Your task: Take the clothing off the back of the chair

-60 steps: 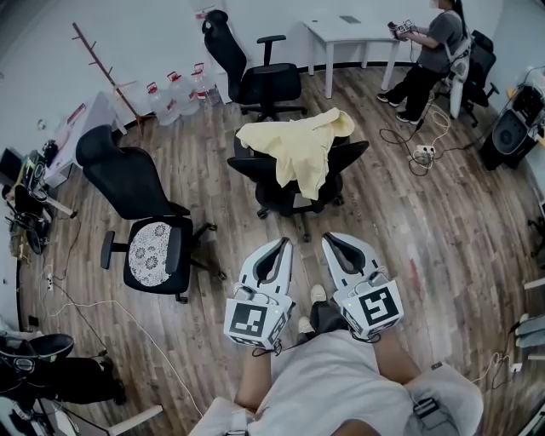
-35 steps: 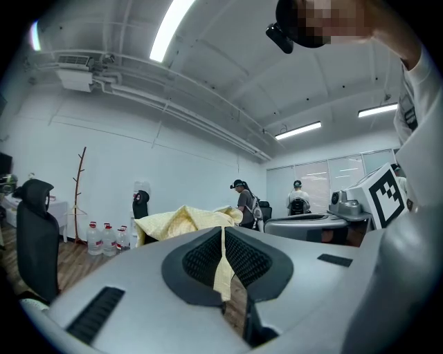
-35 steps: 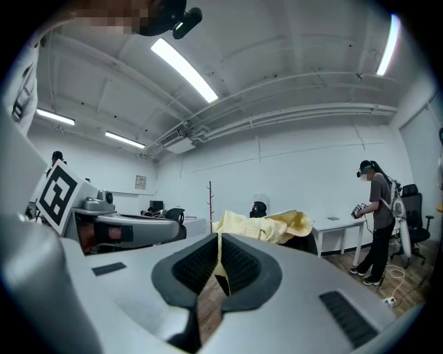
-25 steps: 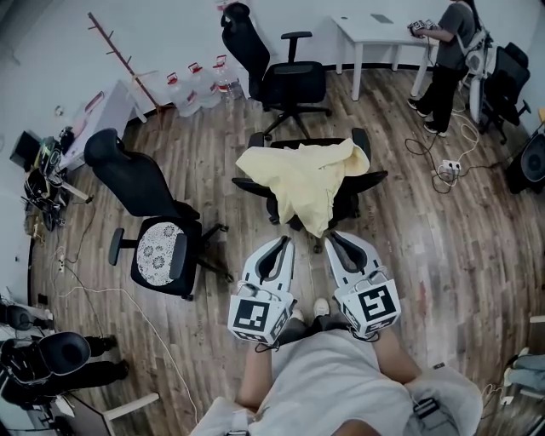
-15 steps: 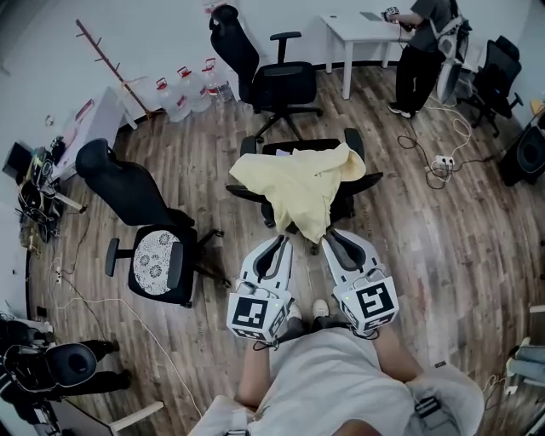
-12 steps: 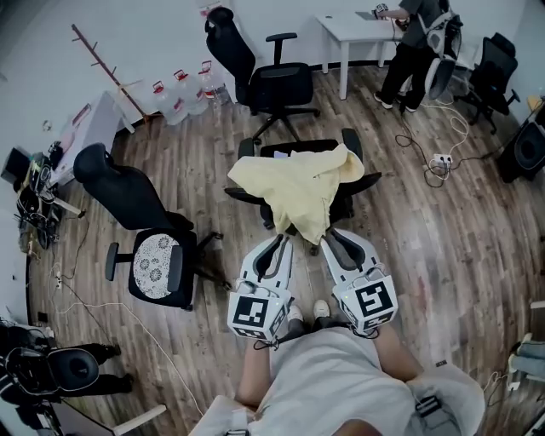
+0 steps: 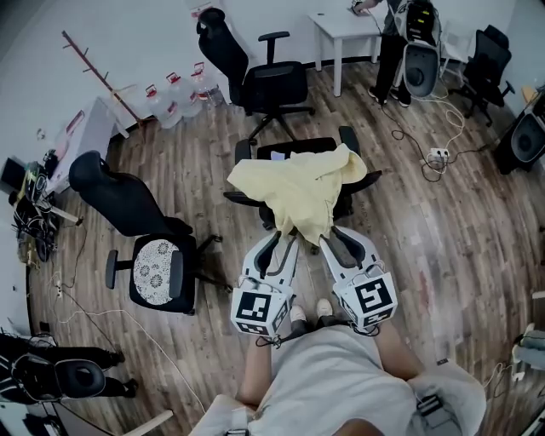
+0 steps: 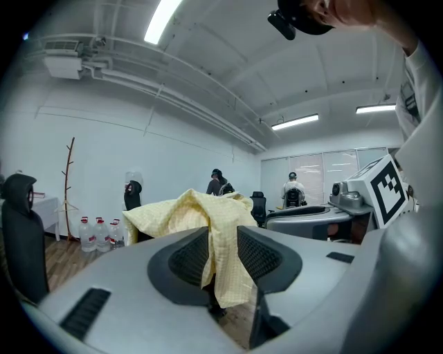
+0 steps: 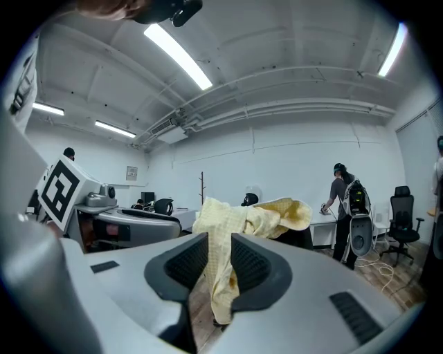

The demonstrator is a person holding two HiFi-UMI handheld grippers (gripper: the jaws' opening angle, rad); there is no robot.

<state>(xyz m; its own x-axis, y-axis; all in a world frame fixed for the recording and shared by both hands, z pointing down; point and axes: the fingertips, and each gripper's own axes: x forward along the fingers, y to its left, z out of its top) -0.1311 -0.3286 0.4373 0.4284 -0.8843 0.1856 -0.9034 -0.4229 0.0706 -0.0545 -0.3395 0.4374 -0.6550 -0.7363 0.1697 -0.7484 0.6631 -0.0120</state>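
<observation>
A pale yellow garment (image 7: 298, 189) lies draped over the back of a black office chair (image 7: 362, 179) in the middle of the room, one end hanging down toward me. My left gripper (image 7: 272, 242) and right gripper (image 7: 335, 238) point at that hanging end from either side, just short of it. Both have just been opening their jaws, and nothing is between them. Through the gap of the left gripper (image 8: 223, 238) I see the garment (image 8: 183, 211) ahead. The right gripper (image 9: 220, 261) frames the garment (image 9: 239, 216) the same way.
A black chair with a patterned cushion (image 7: 157, 266) stands to the left, and another black chair (image 7: 255, 77) behind. Water bottles (image 7: 174, 98) and a coat stand (image 7: 94, 64) line the back wall. A person (image 7: 393, 34) stands at a white table (image 7: 336, 25). Cables (image 7: 426, 157) cross the floor on the right.
The chair and garment have come closer to both grippers. The jaws of both grippers have parted. The person at the back has shifted along the white table.
</observation>
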